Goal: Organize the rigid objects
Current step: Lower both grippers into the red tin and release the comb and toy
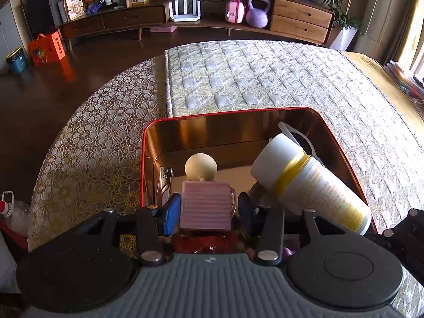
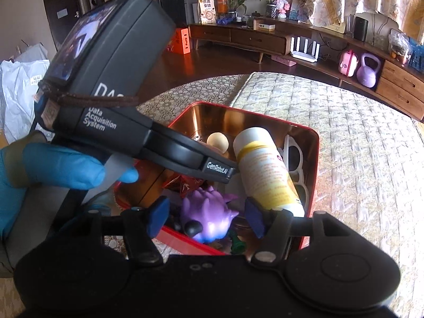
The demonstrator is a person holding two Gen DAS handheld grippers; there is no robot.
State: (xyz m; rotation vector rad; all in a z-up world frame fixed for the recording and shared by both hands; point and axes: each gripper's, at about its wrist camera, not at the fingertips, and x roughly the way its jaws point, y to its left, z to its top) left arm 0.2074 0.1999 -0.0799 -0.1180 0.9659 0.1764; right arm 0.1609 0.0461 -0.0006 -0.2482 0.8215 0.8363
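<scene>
Rigid objects lay gathered in a red metal tin with a shiny copper-coloured inside [image 1: 148,143], which sat on a quilted pale cloth [image 1: 265,79] over a table. The left gripper [image 1: 205,210] pointed down into the tin, its blue-padded fingers [image 1: 169,217] standing on either side of a pink ribbed block [image 1: 205,206]; a narrow gap showed at each side, so the pads were not pressing it. The block was the cap of a small clear bottle whose reddish body showed below it. Just beyond the block sat a cream round ball [image 1: 201,168], and at the tin's left wall lay a silver metal clip [image 1: 164,182]. To the right, a white plastic bottle with a yellow band [image 1: 310,185] leaned tilted across the tin, its cap end toward the far wall, over white-framed sunglasses [image 1: 299,137]. The right gripper [image 2: 205,218] hovered over the near edge of the tin with its jaws moderately wide, a purple spiky rubber toy [image 2: 209,212] between the blue pads [image 2: 159,217] but clear of both. A dark green small piece [image 2: 237,243] lay beside the toy. From the right wrist view, a blue-gloved hand [image 2: 53,167] held the left gripper's grey body. Past the table, a long wooden cabinet [image 1: 299,18] ran along the wall, with a purple kettlebell [image 1: 257,13] on its shelf.
</scene>
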